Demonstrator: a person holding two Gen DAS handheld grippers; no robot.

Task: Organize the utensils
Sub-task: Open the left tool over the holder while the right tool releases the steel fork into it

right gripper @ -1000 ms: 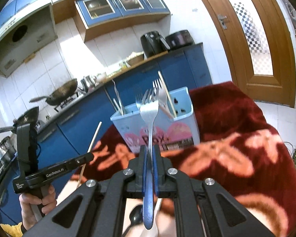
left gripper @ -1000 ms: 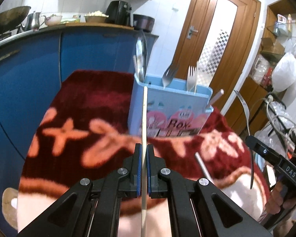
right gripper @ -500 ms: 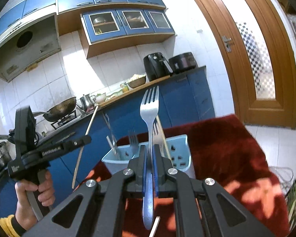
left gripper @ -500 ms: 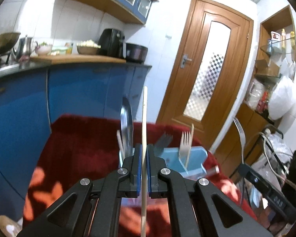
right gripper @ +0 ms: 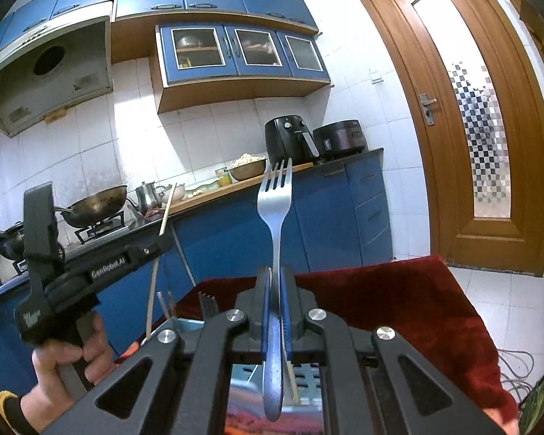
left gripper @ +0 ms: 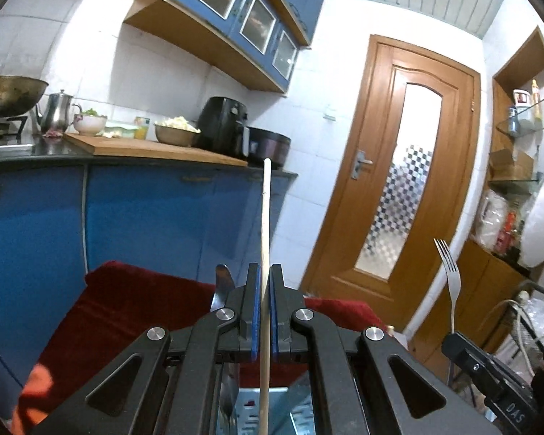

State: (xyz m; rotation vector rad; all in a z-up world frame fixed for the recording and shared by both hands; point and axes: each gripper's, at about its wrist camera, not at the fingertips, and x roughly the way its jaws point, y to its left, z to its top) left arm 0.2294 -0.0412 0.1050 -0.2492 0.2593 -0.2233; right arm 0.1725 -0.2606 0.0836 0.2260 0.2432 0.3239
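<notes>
On my left wrist camera, the left gripper (left gripper: 265, 311) has its blue pads clamped tight on a pale wooden chopstick (left gripper: 266, 224), which stands nearly upright and reaches up past the edge of the kitchen counter (left gripper: 134, 152) behind it. Just left of the fingers I see the tip of a steel utensil (left gripper: 222, 282); I cannot tell what kind. Under the gripper body a sliver of the light-blue utensil holder (left gripper: 293, 395) shows, sitting on the red floral cloth (left gripper: 127, 311). At the far right the other tool's black body enters the picture, with a fork (left gripper: 449, 279) rising from it, tines up. Only this view shows the shelves (left gripper: 518, 181) beside the wooden door (left gripper: 413, 181).

On my right wrist camera, the right gripper (right gripper: 276, 311) is pinched narrow on the blue handle of that fork (right gripper: 276, 210), tines pointing up in front of the blue cabinets. Only here do I see my left hand (right gripper: 65, 366) gripping the left tool's handle at lower left, the chopstick (right gripper: 159, 253) slanting through its jaws. The holder's rim (right gripper: 185, 324) peeks out below, with dark fork tines (right gripper: 207, 302) and another utensil's top (right gripper: 165, 302) sticking up from it. This side also shows the wok (right gripper: 94, 204) on the stove and the range hood (right gripper: 50, 72).
</notes>
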